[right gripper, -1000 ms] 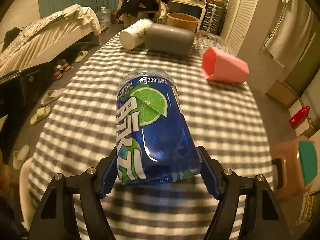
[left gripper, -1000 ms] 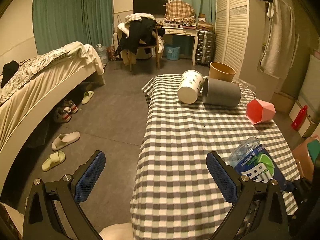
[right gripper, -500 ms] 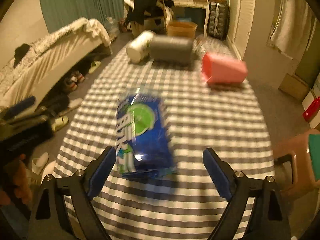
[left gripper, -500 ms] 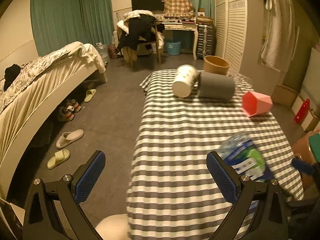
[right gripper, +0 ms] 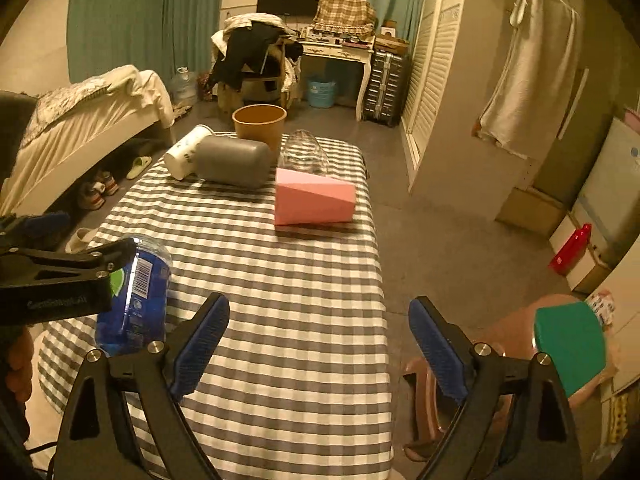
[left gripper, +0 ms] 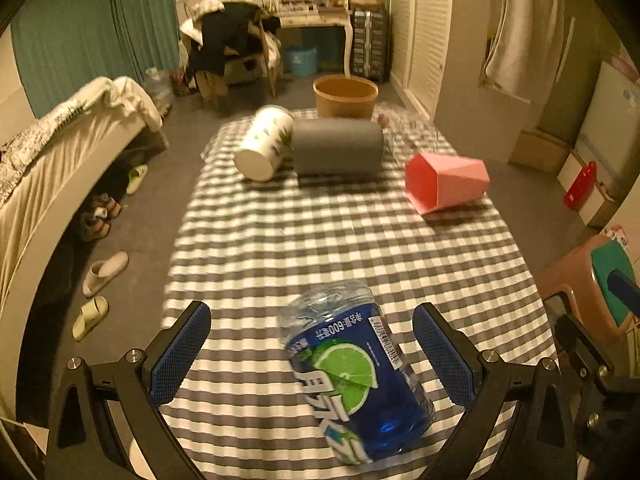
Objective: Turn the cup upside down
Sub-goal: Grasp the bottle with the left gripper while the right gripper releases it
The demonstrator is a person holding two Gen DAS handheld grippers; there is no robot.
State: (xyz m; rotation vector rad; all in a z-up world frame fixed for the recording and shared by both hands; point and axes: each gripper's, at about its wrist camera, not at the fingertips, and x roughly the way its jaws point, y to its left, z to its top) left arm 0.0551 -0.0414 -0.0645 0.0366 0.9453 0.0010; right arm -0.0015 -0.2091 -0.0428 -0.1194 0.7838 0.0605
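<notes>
A blue cut-off bottle cup with a lime label (left gripper: 352,376) stands upside down on the checked table (left gripper: 320,240), between the fingers of my open left gripper (left gripper: 312,352), which do not touch it. It also shows in the right wrist view (right gripper: 134,300). My right gripper (right gripper: 318,344) is open and empty, off to the right of the cup near the table's right edge. The left gripper's finger (right gripper: 68,276) crosses in front of the cup there.
At the far end lie a white cup (left gripper: 264,144), a grey cup (left gripper: 338,146) and a pink cup (left gripper: 444,180) on their sides. A brown cup (left gripper: 346,96) stands upright, and a clear glass cup (right gripper: 304,152) stands beside it. A pink stool (right gripper: 560,336) stands right of the table.
My right gripper let go of the blue cup and pulled away to the right. My left gripper moved right, and its open fingers now stand either side of the cup.
</notes>
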